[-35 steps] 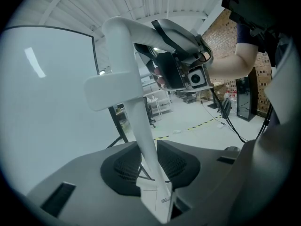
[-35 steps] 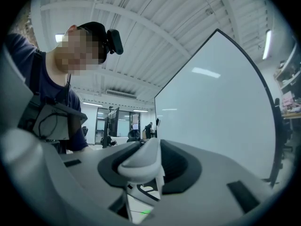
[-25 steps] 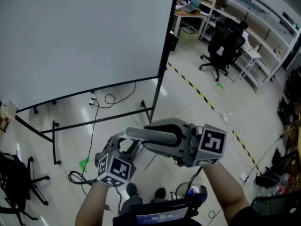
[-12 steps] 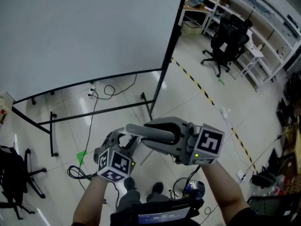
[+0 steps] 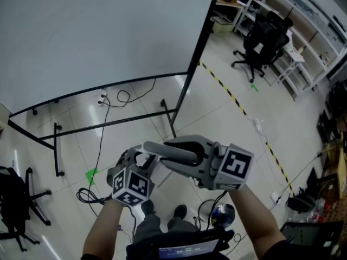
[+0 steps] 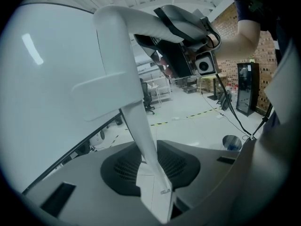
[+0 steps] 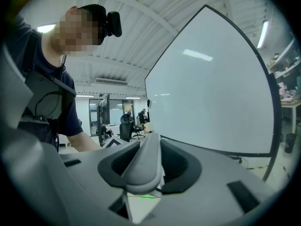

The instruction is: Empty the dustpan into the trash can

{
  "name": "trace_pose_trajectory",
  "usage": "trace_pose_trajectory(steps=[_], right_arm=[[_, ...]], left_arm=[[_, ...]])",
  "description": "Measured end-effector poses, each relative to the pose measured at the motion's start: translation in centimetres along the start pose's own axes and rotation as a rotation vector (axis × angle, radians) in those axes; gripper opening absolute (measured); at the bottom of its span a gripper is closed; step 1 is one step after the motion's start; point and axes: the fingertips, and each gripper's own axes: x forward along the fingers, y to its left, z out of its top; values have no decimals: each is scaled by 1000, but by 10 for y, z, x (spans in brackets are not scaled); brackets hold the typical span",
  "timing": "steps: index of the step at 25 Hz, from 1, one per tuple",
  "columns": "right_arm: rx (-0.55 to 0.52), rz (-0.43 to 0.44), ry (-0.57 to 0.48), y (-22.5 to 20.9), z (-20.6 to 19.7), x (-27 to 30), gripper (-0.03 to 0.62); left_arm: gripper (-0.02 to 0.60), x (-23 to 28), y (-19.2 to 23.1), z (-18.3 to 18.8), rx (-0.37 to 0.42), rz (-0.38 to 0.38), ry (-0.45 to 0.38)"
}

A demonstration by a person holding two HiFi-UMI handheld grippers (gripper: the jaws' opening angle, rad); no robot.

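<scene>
A dustpan's rounded grey handle (image 5: pixel 169 151) juts left out of my right gripper (image 5: pixel 190 155), which is shut on it; in the right gripper view the handle (image 7: pixel 141 166) fills the gap between the jaws. My left gripper (image 5: pixel 142 158) sits just left of and under it, shut on a thin white stem (image 6: pixel 146 145) that rises to the bent handle (image 6: pixel 141 20). The pan itself is hidden. A small round bin-like container (image 6: pixel 231 142) stands on the floor near my feet, and it also shows in the head view as a round container (image 5: pixel 222 214).
A big whiteboard (image 5: pixel 108 37) on a black stand (image 5: pixel 174 124) fills the upper left. Cables (image 5: pixel 103 140) trail on the tiled floor below it. Office chairs (image 5: pixel 260 42) and shelves stand at the upper right, and a black-yellow tape line (image 5: pixel 238 110) crosses the floor. Another chair (image 5: pixel 16 210) is at the left.
Both grippers have sunk a little together with the dustpan held between them. Neither grip has changed.
</scene>
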Motion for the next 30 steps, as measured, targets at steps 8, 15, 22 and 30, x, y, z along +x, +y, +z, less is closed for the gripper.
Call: trace_pose_trajectory(steps=[8,15,22,30], right_arm=[[9,0,44,-8,-20,19,149],[13,19,97,-13,-38,32,149],[32,1,158,-20,-64,40,149],[127,9,158,-31,-87,53,147]], left_arm=[[104,14,5,-22,-44,-4,20],[100,25,5,-41,-103,-12,23],[94,38,4,-65,-137,-36,50],[94,50,11,-89,-146,-51,86]])
